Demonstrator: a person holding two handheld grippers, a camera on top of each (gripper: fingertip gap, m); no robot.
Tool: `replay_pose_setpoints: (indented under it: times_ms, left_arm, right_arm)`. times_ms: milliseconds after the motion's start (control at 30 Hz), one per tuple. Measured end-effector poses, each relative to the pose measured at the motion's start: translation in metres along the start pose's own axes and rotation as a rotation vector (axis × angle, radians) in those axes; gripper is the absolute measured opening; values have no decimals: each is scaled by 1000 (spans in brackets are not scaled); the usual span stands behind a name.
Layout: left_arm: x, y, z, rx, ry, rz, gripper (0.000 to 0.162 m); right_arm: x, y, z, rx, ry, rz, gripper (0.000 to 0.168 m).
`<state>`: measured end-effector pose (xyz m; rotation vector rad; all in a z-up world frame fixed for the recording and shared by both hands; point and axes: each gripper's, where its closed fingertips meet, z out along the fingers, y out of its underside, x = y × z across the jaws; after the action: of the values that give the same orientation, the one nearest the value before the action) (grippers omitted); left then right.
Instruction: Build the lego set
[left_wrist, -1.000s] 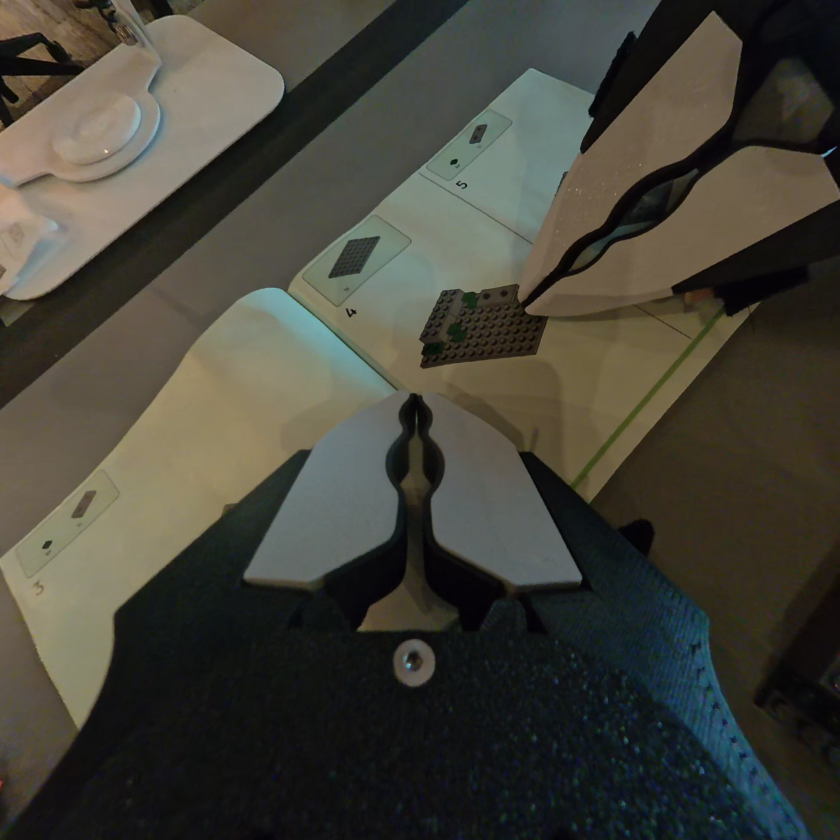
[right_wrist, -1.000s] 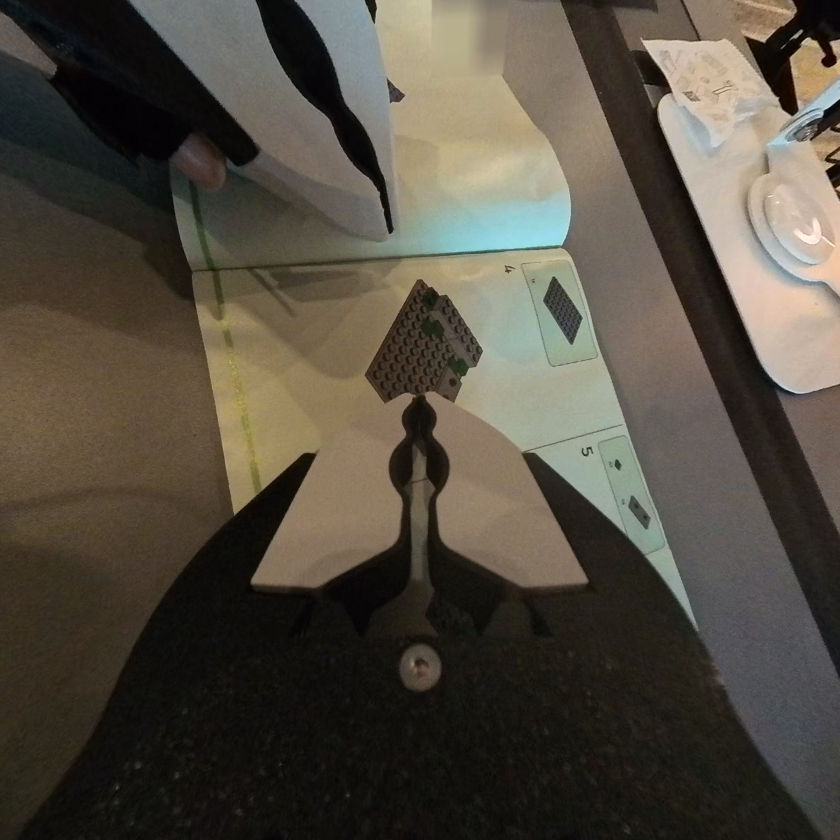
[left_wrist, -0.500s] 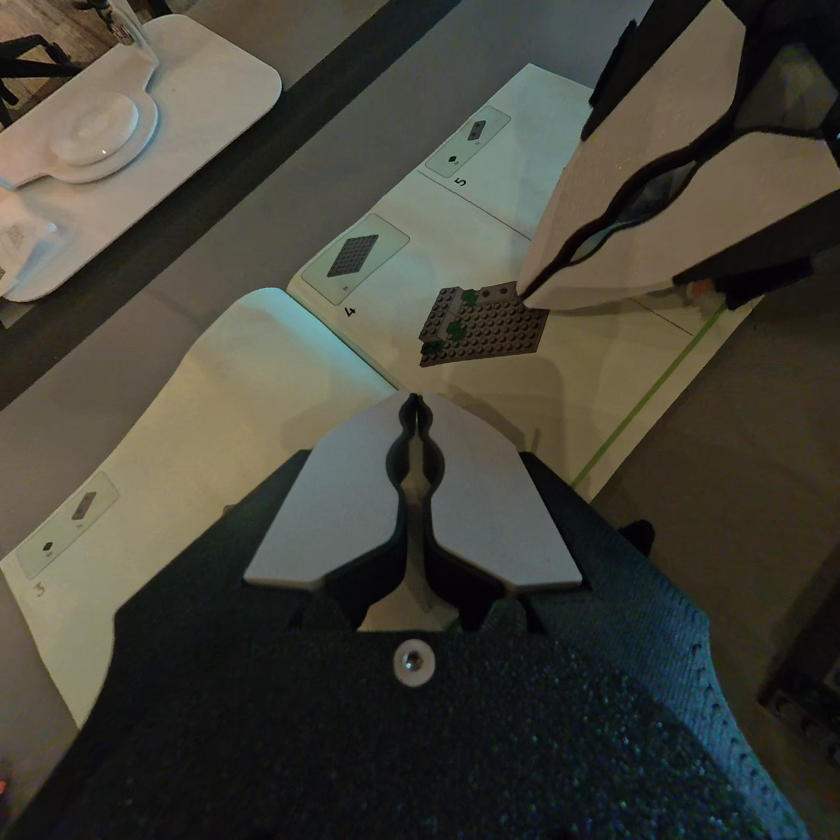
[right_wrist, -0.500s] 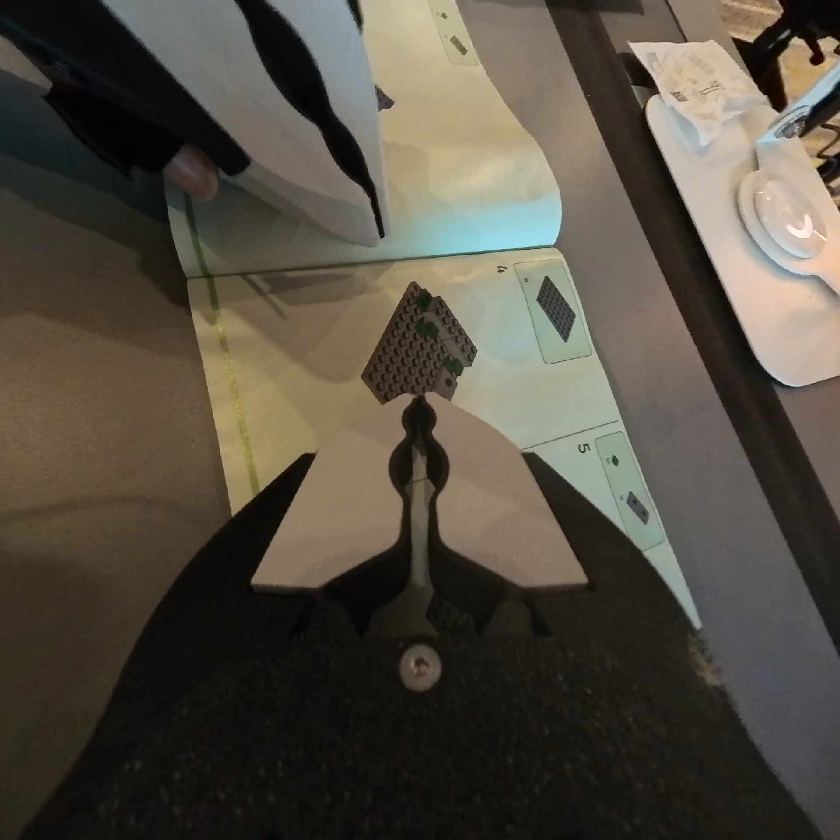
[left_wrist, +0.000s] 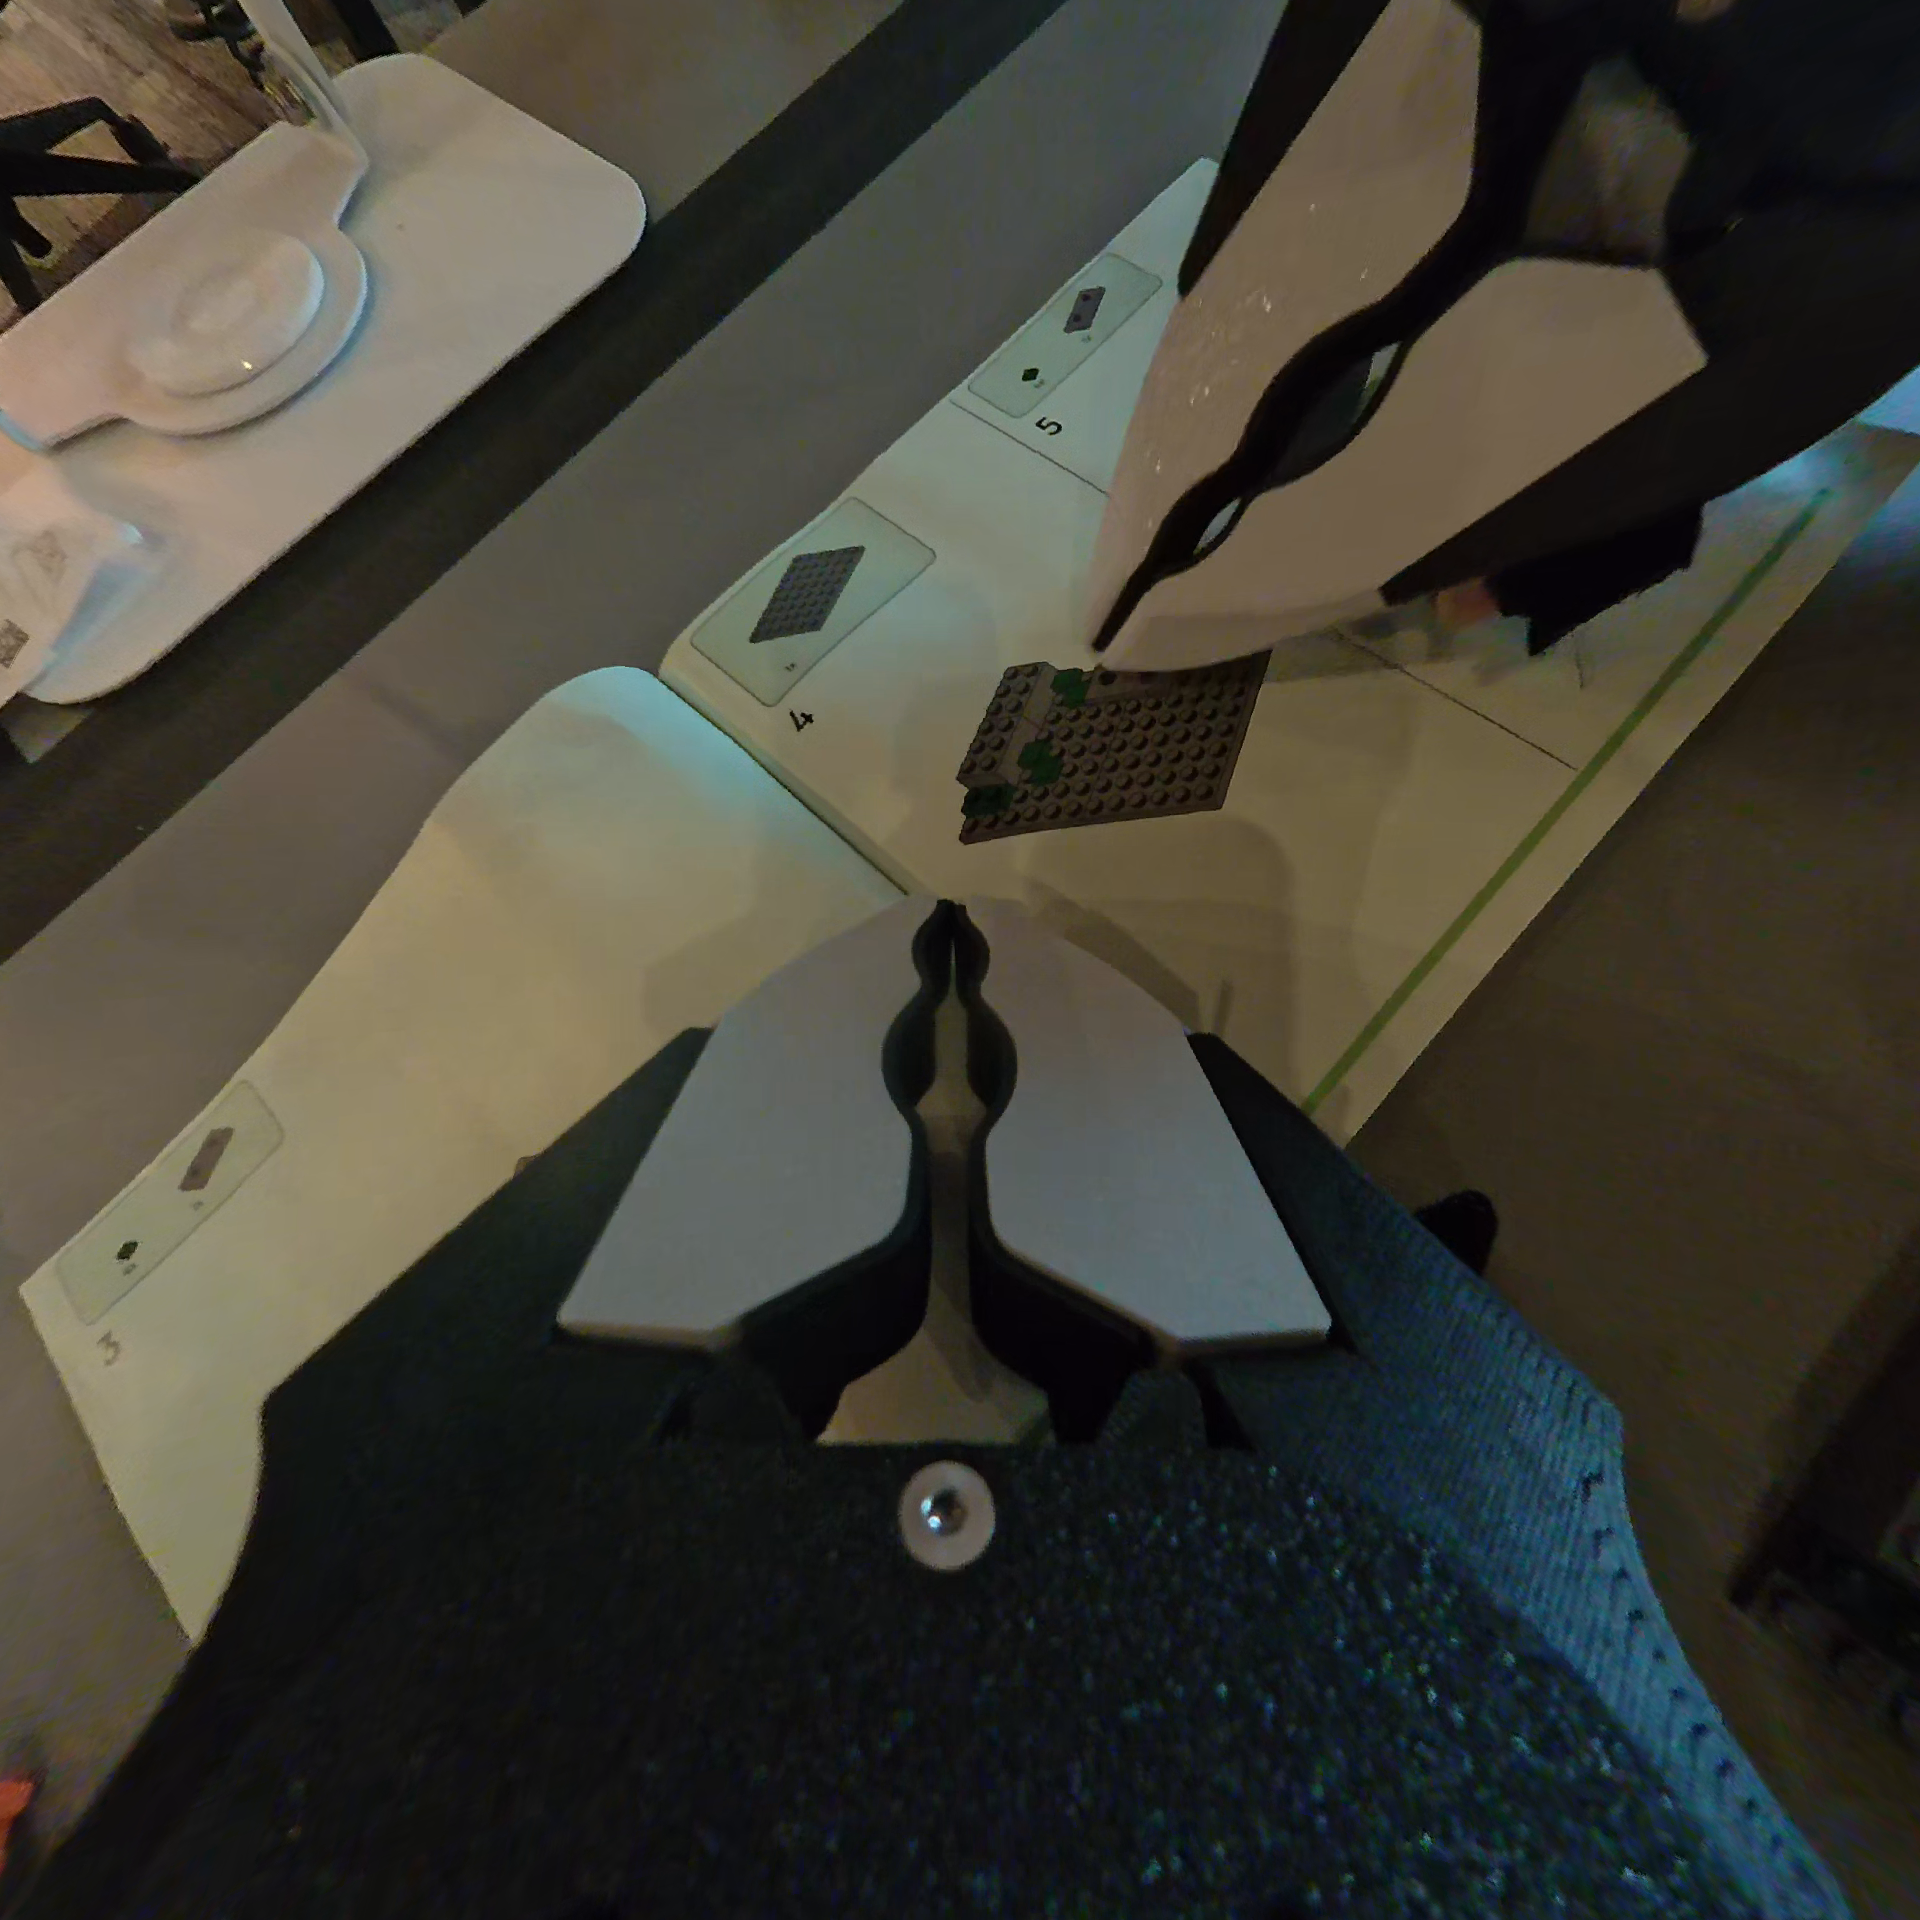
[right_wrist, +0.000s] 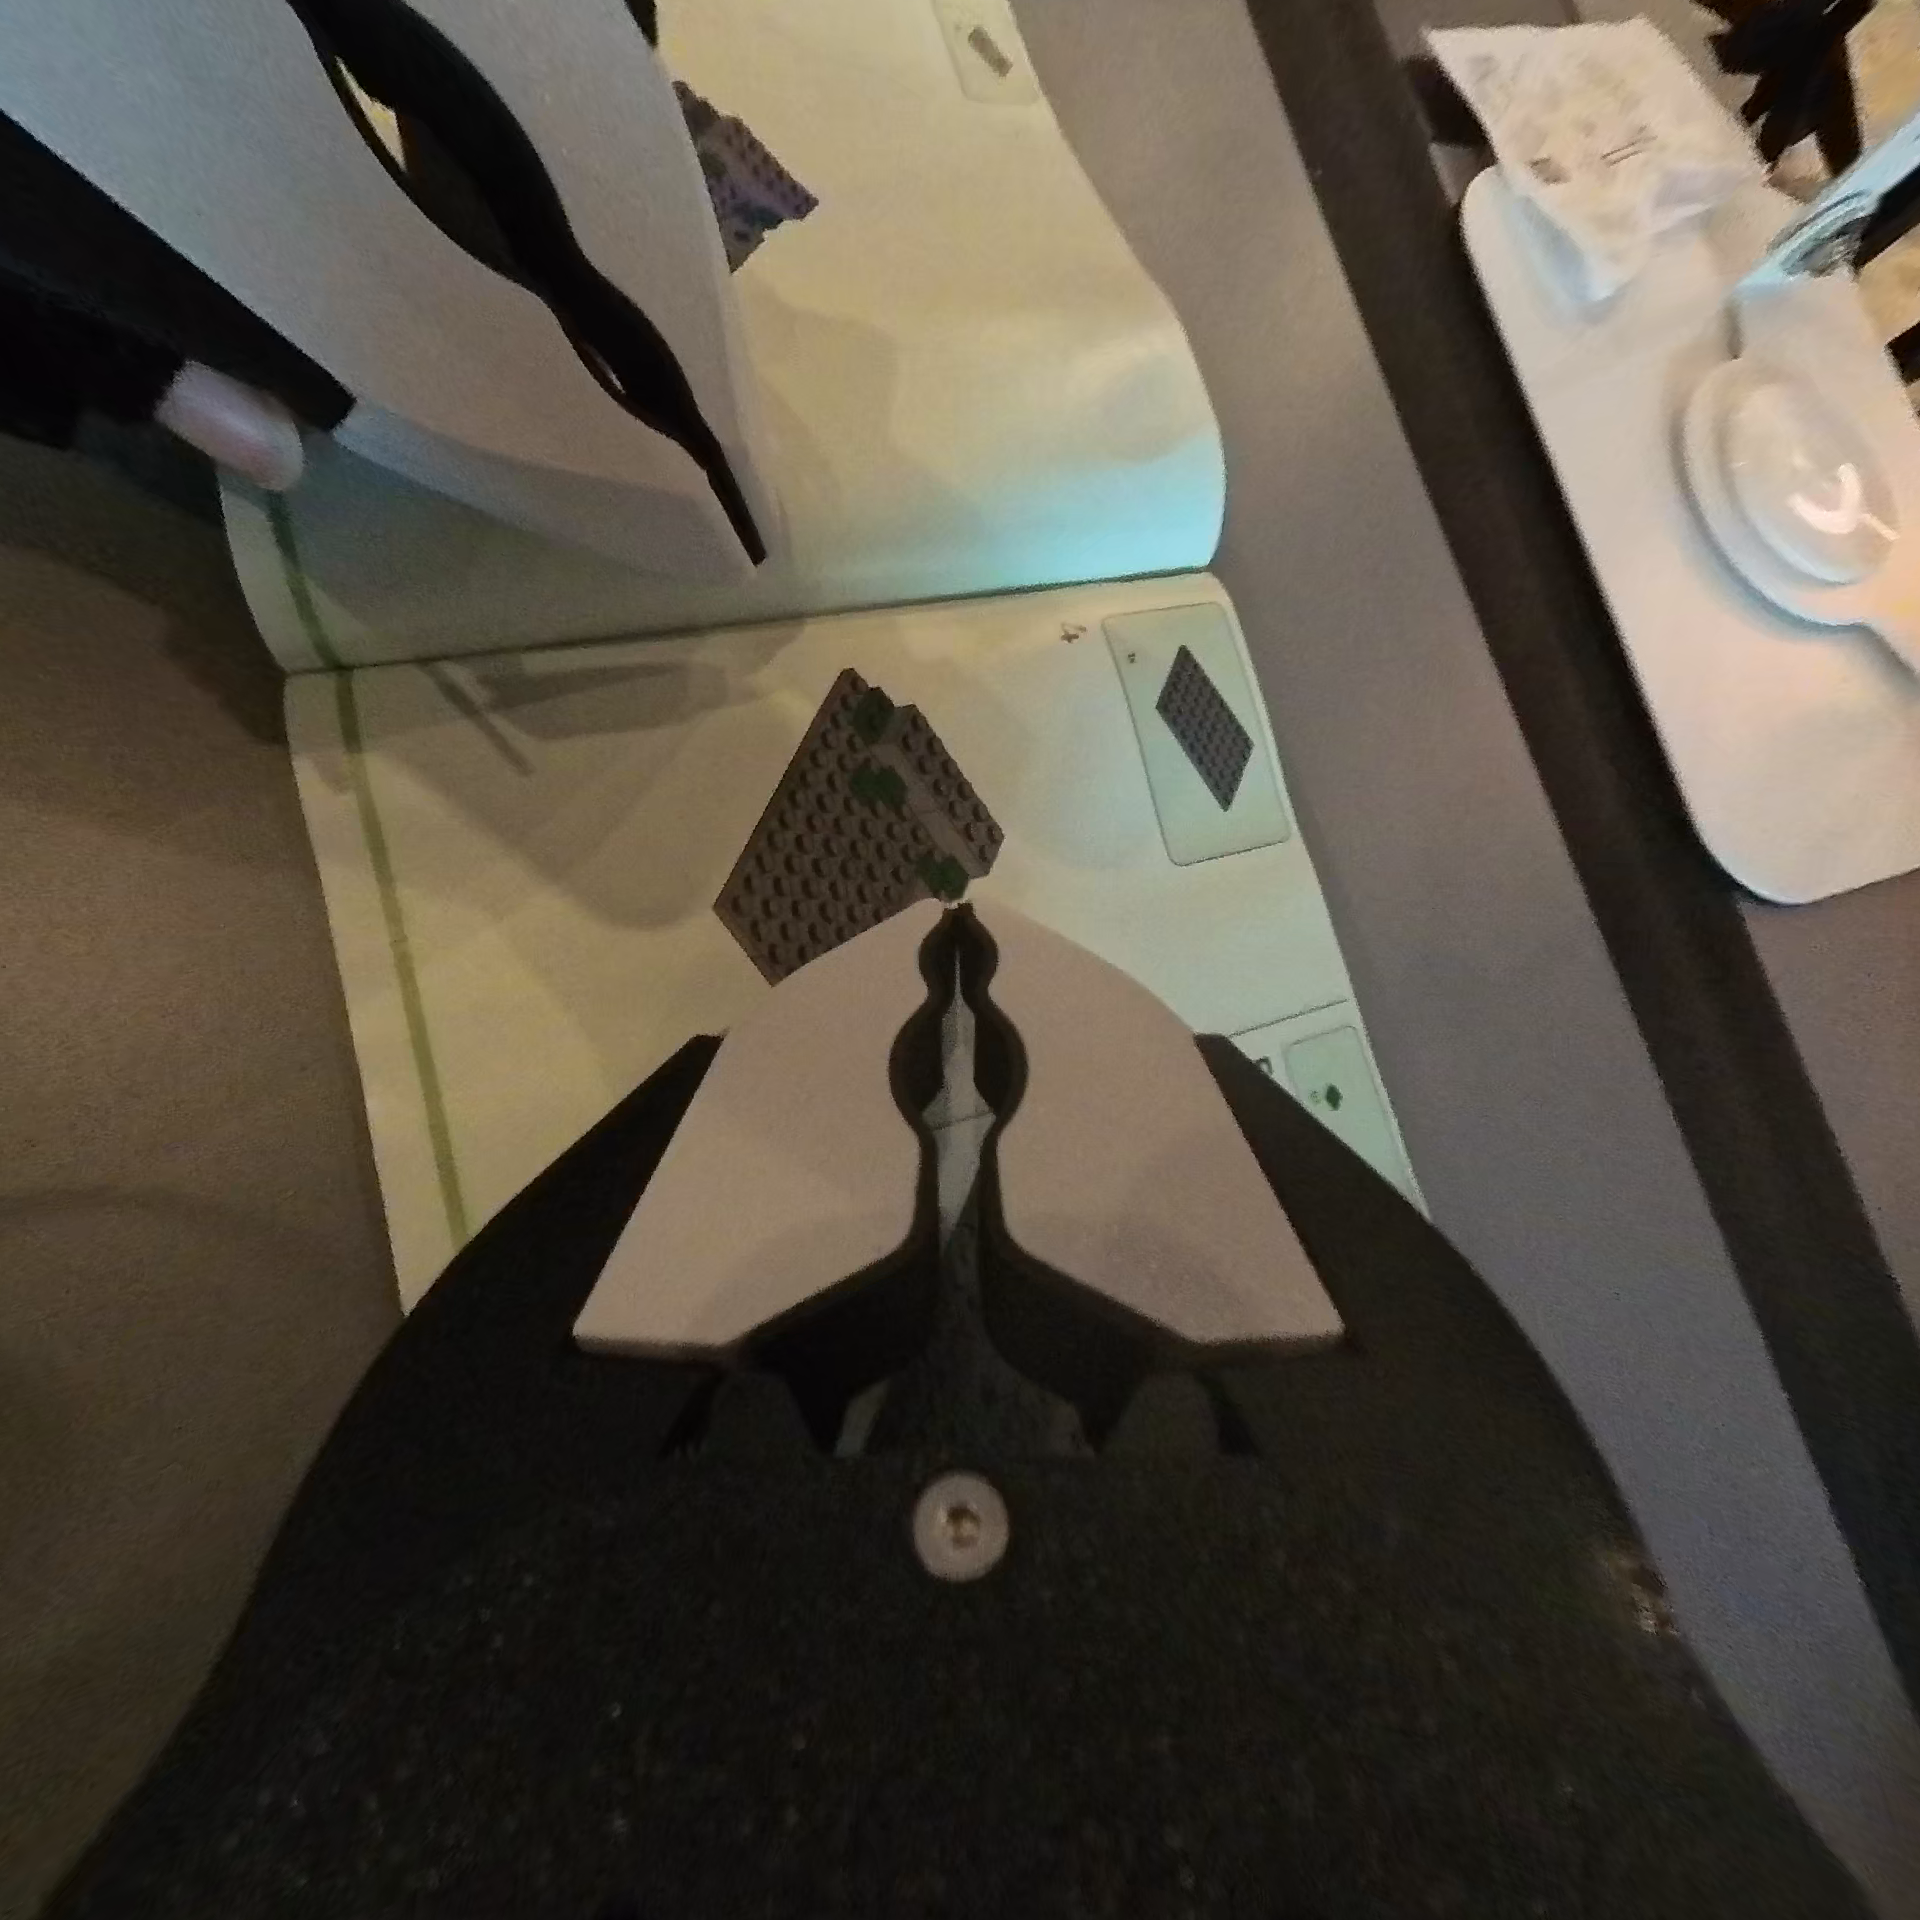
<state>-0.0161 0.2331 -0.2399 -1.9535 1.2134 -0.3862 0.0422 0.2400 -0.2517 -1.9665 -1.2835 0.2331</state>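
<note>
An open instruction booklet (left_wrist: 582, 935) lies on the grey table; it also shows in the right wrist view (right_wrist: 540, 935). On its right page is a grey studded plate with small green pieces (left_wrist: 1117, 753) (right_wrist: 847, 831); it looks flat, like a printed picture. My left gripper (left_wrist: 951, 909) is shut with nothing visible in it, over the booklet's fold; the right wrist view shows it too (right_wrist: 753, 556). My right gripper (right_wrist: 961, 909) is shut, its tip at the plate's edge by a green piece (left_wrist: 1107, 644). I see nothing held.
A white tray with a round white part (left_wrist: 312, 312) (right_wrist: 1766, 520) lies beyond a dark strip (left_wrist: 520, 416) in the table. A plastic bag with paper (right_wrist: 1590, 125) lies on it. A person's fingertip (right_wrist: 234, 436) shows behind the left gripper. Spacing between my two grippers at the tips: around 7 cm.
The right gripper has swung more upright, and its tip has shifted along the plate's edge to the corner with the green piece. The left gripper has barely moved.
</note>
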Motion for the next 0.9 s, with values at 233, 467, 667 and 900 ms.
replay_pose_setpoints:
  times_ms: [233,467,667,900]
  left_arm:
    - [0,1,1,-4,-1,2,0]
    - [0,1,1,-4,1,3,0]
    - [-1,1,0,-2,-1,-2,0]
    - [0,0,0,-2,-1,1,0]
  right_arm:
    - [-5,1,-7,-4,-11,-4,0]
    - [-14,7,-10,-23,-18,-2,0]
    - [-25,0,-12,-7,-46,-29,0]
    - [-26,2,-9,-11,-47,-20,0]
